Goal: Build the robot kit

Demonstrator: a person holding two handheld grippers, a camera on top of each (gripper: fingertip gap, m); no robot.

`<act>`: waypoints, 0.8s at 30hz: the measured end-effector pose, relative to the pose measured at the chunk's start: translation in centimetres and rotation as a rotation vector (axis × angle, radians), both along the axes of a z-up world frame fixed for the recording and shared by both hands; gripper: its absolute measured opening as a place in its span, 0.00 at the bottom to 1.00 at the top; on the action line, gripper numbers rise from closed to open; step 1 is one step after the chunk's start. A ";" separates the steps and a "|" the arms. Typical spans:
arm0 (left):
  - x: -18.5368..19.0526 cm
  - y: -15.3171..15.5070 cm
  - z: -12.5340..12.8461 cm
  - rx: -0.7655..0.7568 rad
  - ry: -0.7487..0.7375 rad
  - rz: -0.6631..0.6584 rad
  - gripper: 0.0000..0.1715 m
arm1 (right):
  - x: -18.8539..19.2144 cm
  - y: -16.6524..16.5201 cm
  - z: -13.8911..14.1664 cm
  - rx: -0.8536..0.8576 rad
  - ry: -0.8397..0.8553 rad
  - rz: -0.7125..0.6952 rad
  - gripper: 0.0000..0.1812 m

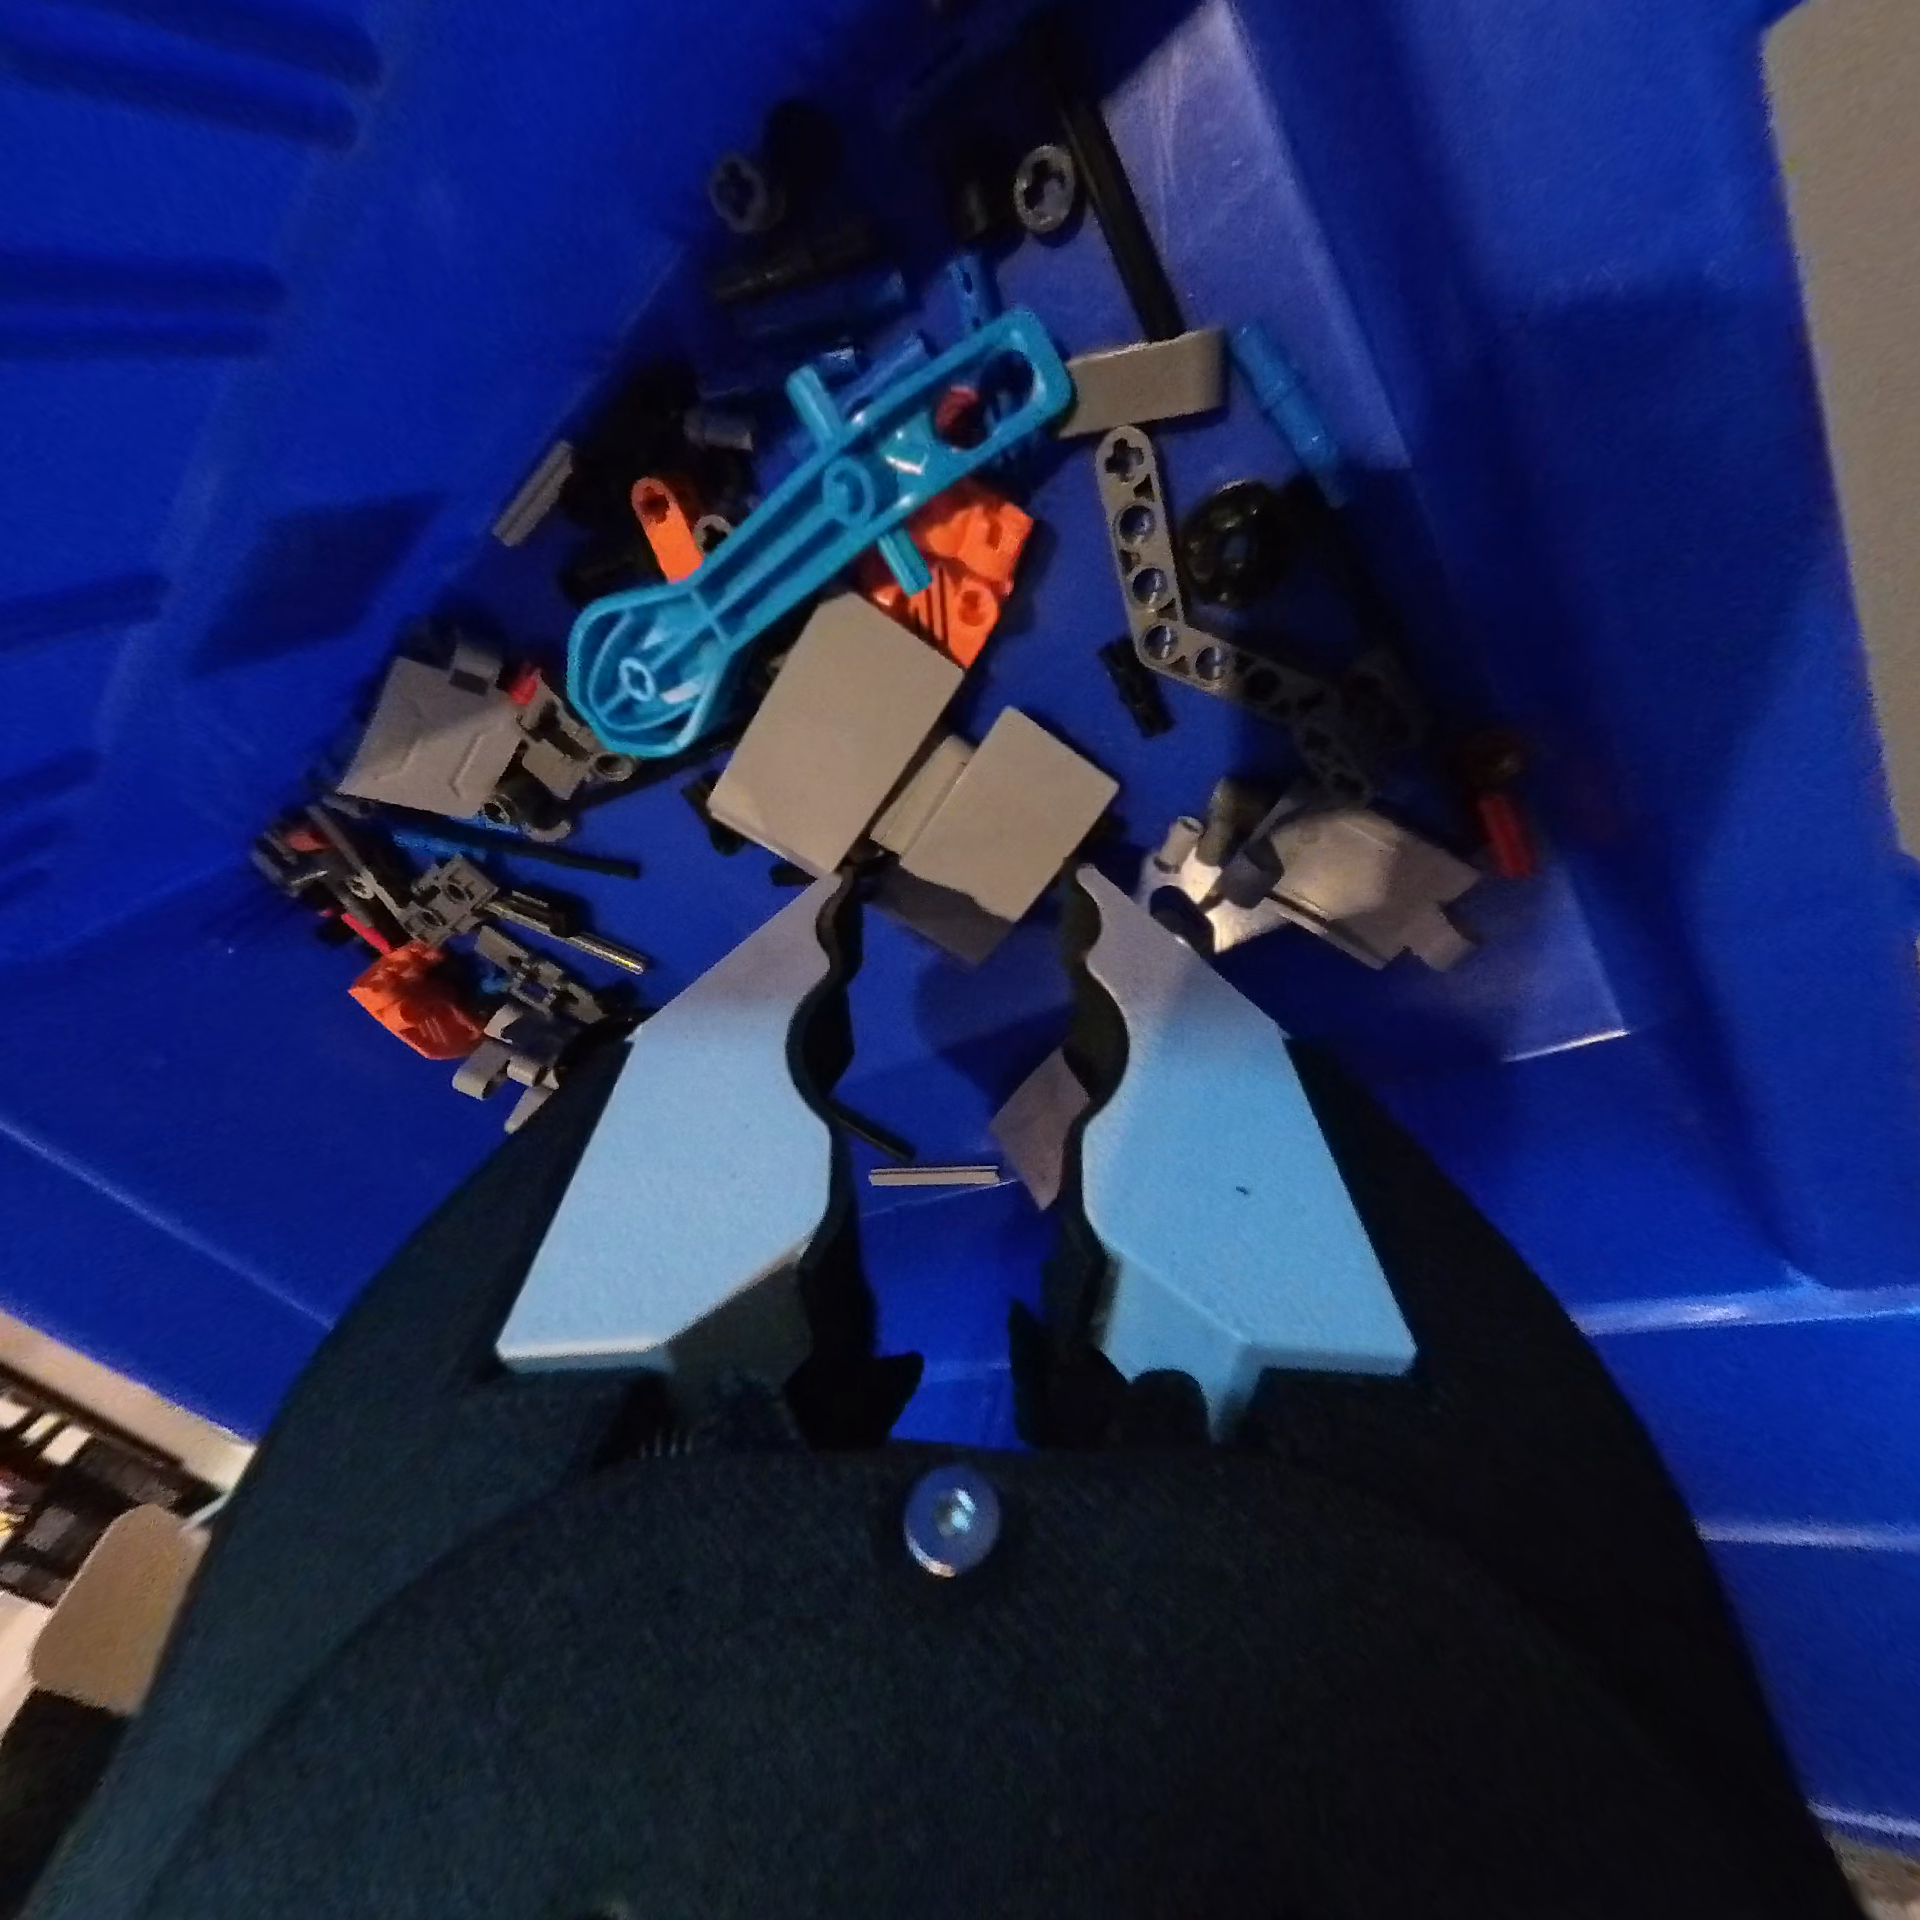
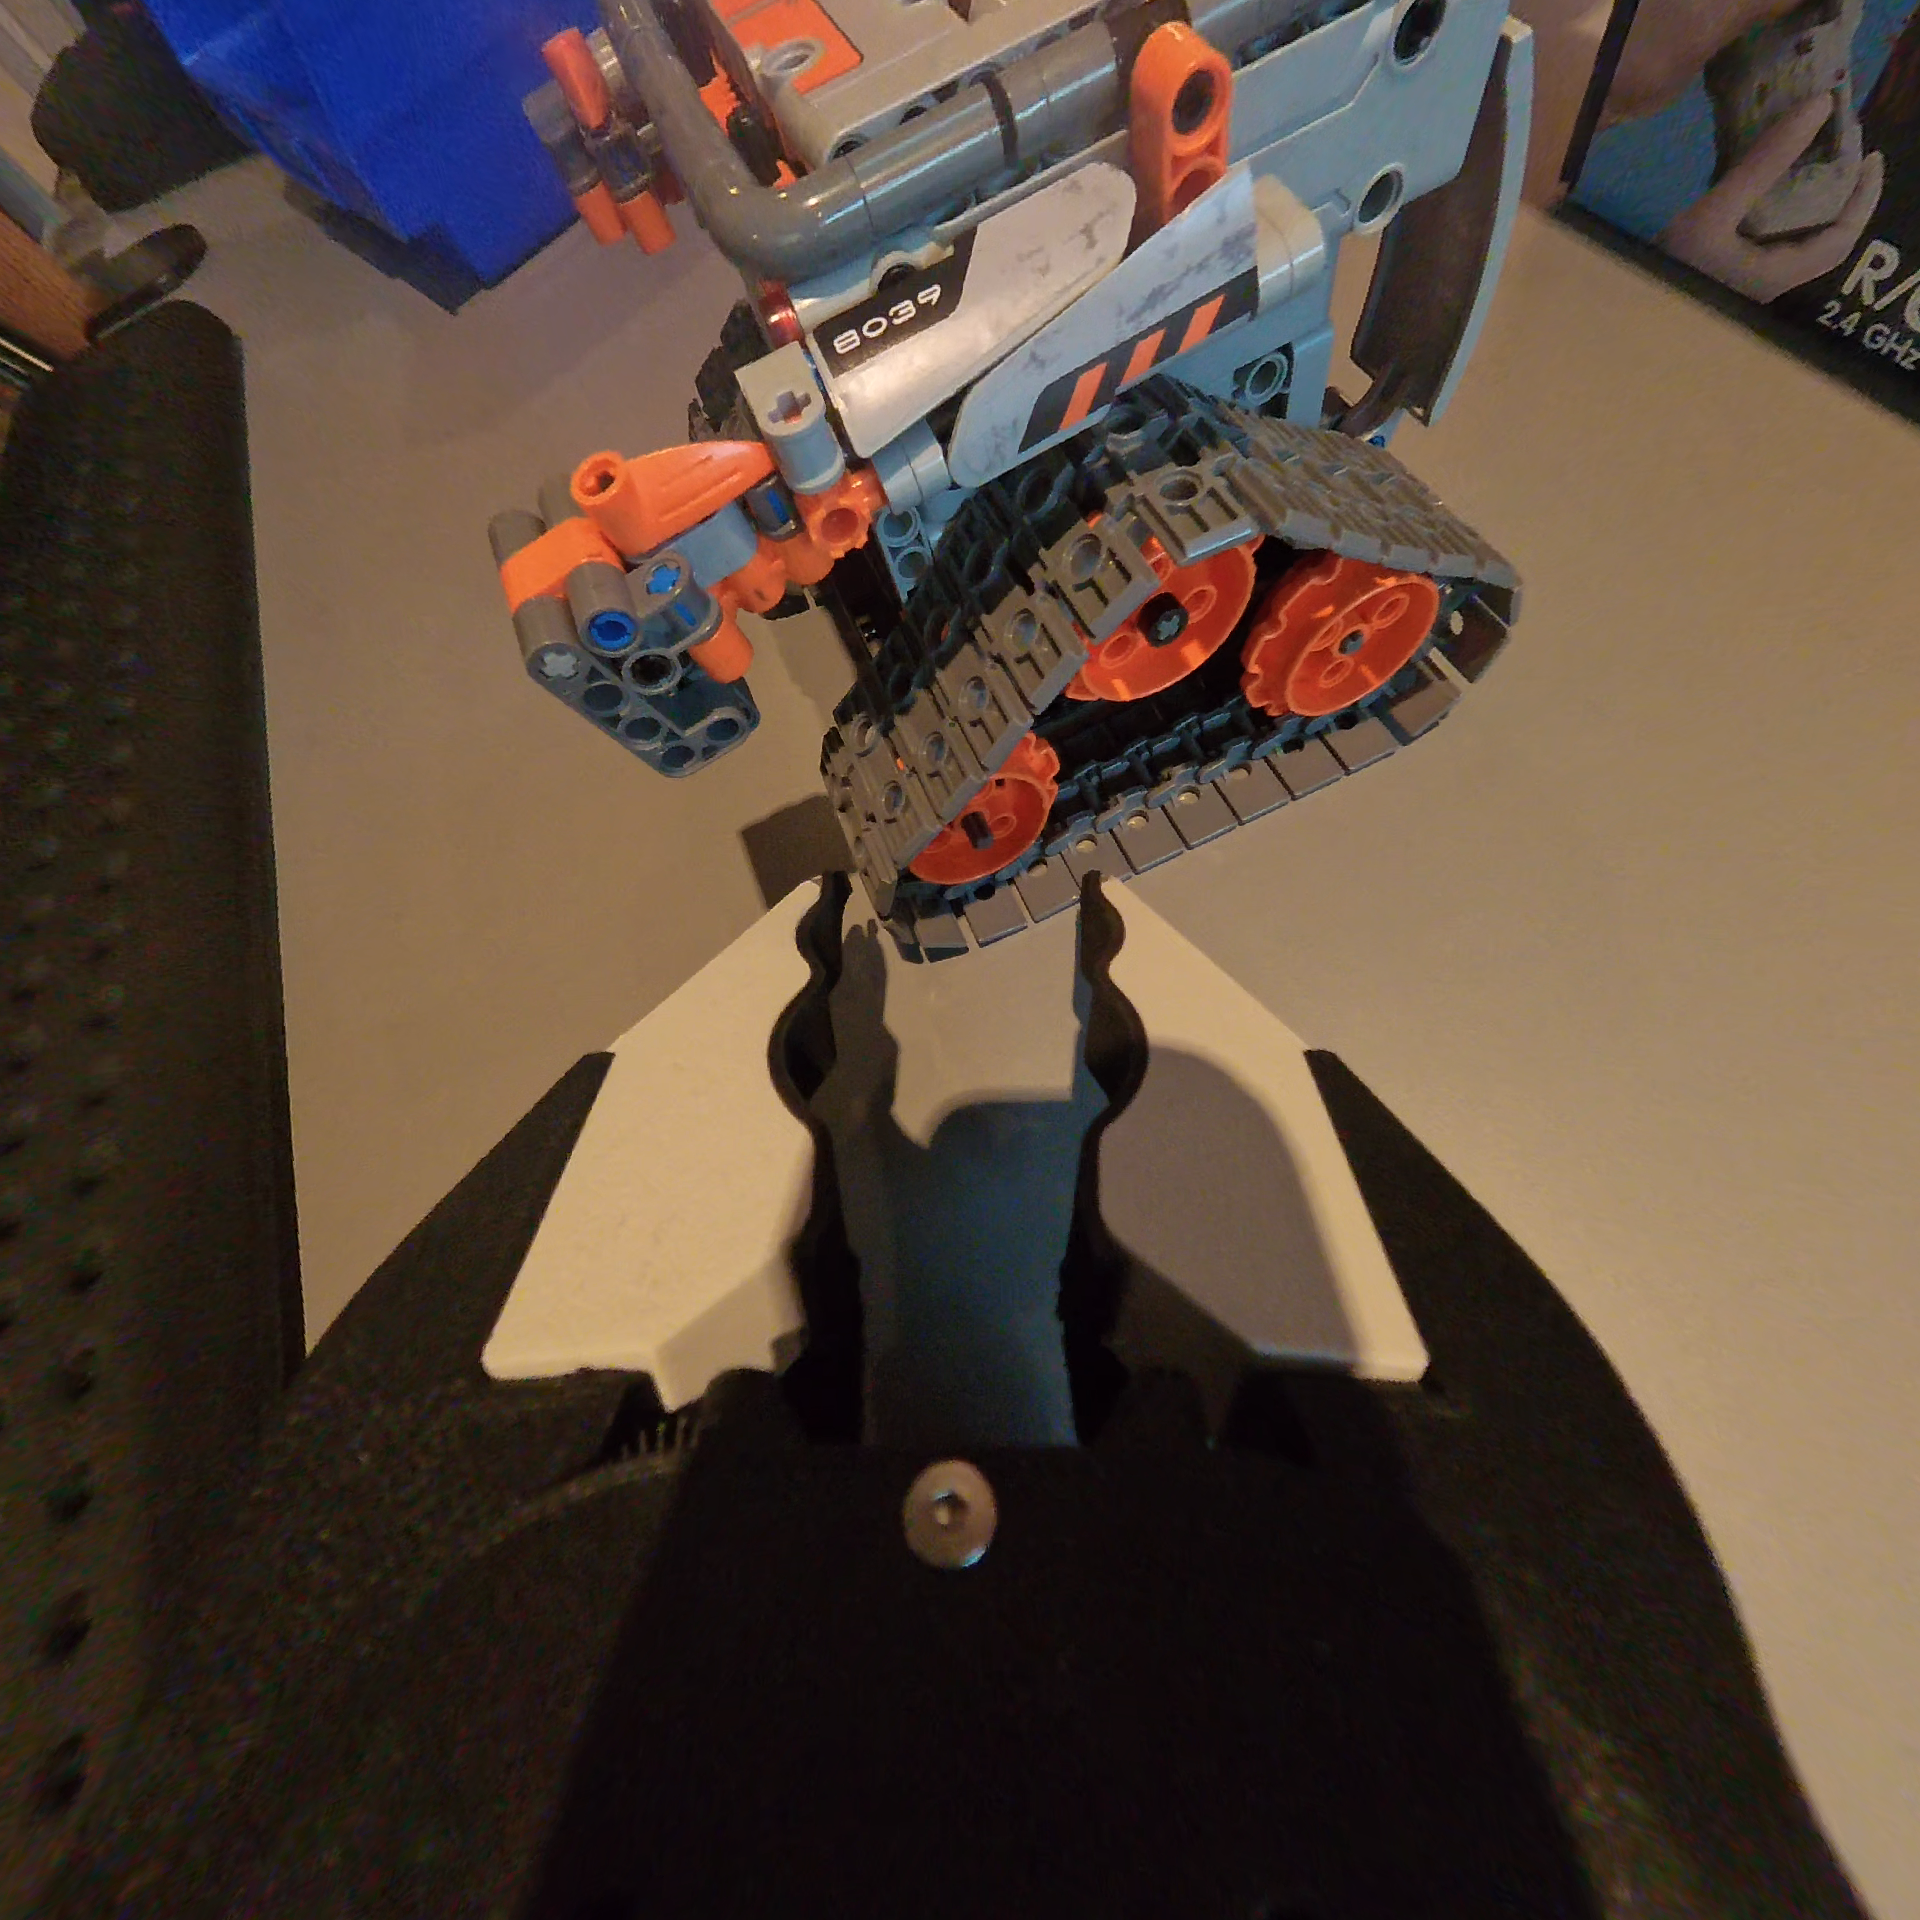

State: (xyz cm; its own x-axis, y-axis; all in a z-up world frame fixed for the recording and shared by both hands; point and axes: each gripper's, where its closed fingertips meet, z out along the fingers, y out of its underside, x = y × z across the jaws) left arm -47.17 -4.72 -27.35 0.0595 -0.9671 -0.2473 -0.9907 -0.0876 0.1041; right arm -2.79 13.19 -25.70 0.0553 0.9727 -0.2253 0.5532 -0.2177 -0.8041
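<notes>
Left wrist view: the left gripper (image 1: 961, 883) reaches down into a blue plastic bin (image 1: 312, 416), its fingers apart and holding nothing. The tips hover just above a grey panel assembly (image 1: 904, 769) of two sloped plates joined by a short connector; whether they touch it cannot be told. Loose building-toy parts litter the bin floor: a turquoise lever-shaped piece (image 1: 790, 520) lying over orange bricks (image 1: 956, 571), a grey bent liftarm (image 1: 1153, 571), a black gear (image 1: 1231, 540), and small grey sub-assemblies (image 1: 468, 727) near the walls. A thin grey axle (image 1: 930, 1176) lies between the fingers, nearer their base.

Right wrist view: the right gripper (image 2: 958, 888) points at a tracked toy vehicle (image 2: 1039, 416) standing on the pale desk (image 2: 1558, 935). Its fingers are apart and empty; the tips sit just beside the lowest corner of the grey tread (image 2: 1143, 821), which runs round orange sprocket wheels (image 2: 1340, 634). An orange-and-grey claw arm (image 2: 634, 582) projects from the vehicle's side. A black perforated mat (image 2: 125, 831) borders the desk, and the bin shows behind.

Status: the vehicle appears largely assembled; many parts are still loose in the bin, and neither gripper has anything grasped.
</notes>
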 end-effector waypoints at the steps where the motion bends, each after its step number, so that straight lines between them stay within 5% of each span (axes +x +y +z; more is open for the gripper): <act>1: 0.0 -0.1 0.0 -0.002 -0.009 0.009 0.21 | 0.0 0.0 0.0 -0.001 0.001 0.001 0.24; 14: 2.3 0.2 2.9 0.016 -0.386 0.195 0.19 | 0.1 -0.2 0.1 0.029 0.007 0.007 0.24; 19: 4.8 0.4 6.7 0.013 -0.646 0.221 0.19 | 1.3 1.0 -0.3 0.203 -0.093 -0.033 0.22; 24: 8.2 0.6 11.9 0.002 -0.941 0.188 0.19 | 1.6 1.5 4.5 0.456 -0.096 -0.113 0.17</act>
State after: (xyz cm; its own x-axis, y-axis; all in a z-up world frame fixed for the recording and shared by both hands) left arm -38.97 -4.10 -15.47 0.3886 -0.9212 -0.0203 -0.6378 -0.2530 -0.7275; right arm -1.18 14.69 -21.19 0.1658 0.9578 0.2348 0.6228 0.0829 -0.7780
